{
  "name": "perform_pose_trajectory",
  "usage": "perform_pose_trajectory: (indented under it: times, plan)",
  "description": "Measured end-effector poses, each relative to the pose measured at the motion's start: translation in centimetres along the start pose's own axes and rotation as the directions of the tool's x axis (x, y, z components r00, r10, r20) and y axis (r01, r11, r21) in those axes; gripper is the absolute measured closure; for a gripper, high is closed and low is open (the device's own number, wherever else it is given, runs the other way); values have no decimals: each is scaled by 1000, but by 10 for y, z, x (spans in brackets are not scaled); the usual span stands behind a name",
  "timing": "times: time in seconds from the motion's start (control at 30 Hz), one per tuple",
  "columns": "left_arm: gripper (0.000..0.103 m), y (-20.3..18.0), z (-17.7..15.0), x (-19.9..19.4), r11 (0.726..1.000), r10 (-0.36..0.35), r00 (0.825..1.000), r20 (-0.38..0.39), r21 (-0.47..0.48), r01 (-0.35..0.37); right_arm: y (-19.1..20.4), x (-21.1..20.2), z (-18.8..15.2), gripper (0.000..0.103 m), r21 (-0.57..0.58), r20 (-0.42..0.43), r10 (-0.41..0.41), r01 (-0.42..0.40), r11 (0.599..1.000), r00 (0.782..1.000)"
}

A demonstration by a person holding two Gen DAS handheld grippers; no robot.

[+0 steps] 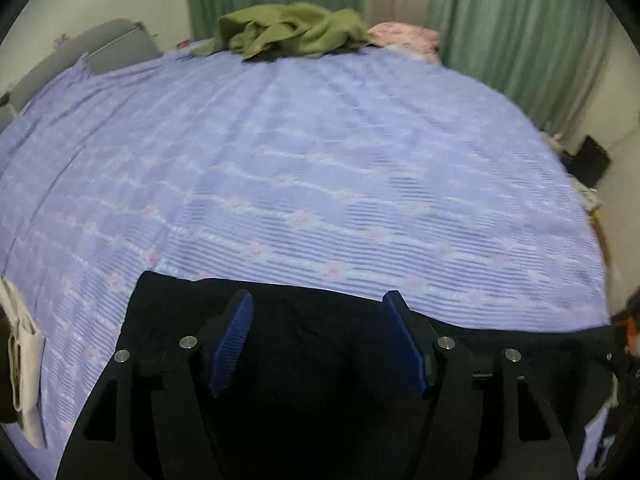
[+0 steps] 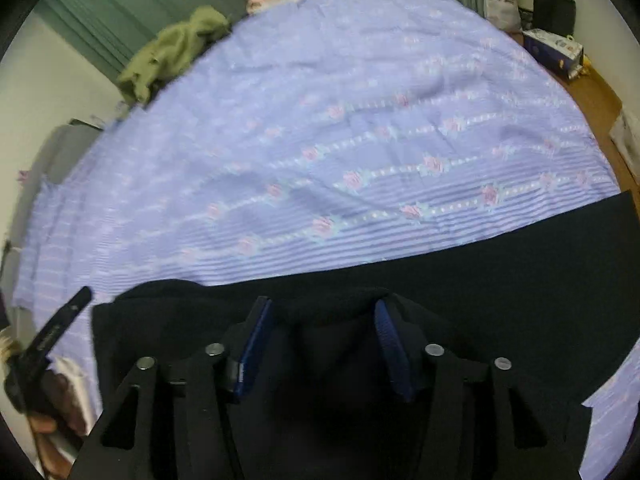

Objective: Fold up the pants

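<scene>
Black pants (image 1: 316, 344) lie flat along the near edge of a bed with a lilac flowered cover (image 1: 304, 168). My left gripper (image 1: 318, 304) hovers just over the pants near their left end, jaws wide apart with blue pads (image 1: 232, 340), holding nothing. In the right wrist view the pants (image 2: 500, 280) stretch to the right in a long dark band. My right gripper (image 2: 324, 308) is open over a raised fold of the cloth, its blue pads on either side of it. The left gripper's finger (image 2: 60, 332) shows at the far left.
A crumpled olive-green garment (image 1: 292, 30) and a pink flowered pillow (image 1: 404, 36) lie at the far edge of the bed. Green curtains (image 1: 516, 28) hang behind. A grey headboard (image 1: 100, 52) stands at left. Boxes and a bag (image 2: 552, 48) sit on the wooden floor at right.
</scene>
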State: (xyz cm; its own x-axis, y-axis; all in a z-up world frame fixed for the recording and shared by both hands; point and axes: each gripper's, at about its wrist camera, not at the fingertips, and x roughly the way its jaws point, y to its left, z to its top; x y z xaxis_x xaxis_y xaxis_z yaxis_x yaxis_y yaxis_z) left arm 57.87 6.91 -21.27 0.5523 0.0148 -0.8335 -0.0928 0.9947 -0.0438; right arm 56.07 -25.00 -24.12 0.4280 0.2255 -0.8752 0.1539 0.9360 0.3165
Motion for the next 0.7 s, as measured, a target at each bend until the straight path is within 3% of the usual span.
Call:
perform_pose_trajectory:
  times: [0.1, 0.2, 0.37, 0.57, 0.7]
  plan:
    - [33, -7, -11, -39, 999, -49, 998, 28, 24, 48, 7, -47, -12, 34, -60, 65, -54, 58, 997, 996]
    - [32, -12, -32, -88, 993, -96, 995, 35, 69, 94, 11, -98, -31, 34, -108, 101, -31, 42, 993, 994]
    - [23, -15, -71, -174, 976, -167, 985, 49, 147, 158, 20, -187, -95, 34, -166, 144, -56, 80, 983, 988]
    - [11, -16, -110, -264, 949, -217, 973, 80, 253, 191, 27, -276, -174, 30, -131, 204, -103, 131, 983, 974]
    - [5, -14, -136, -309, 924, -306, 947, 101, 270, 270, 27, -325, -214, 30, -72, 242, -131, 152, 986, 961]
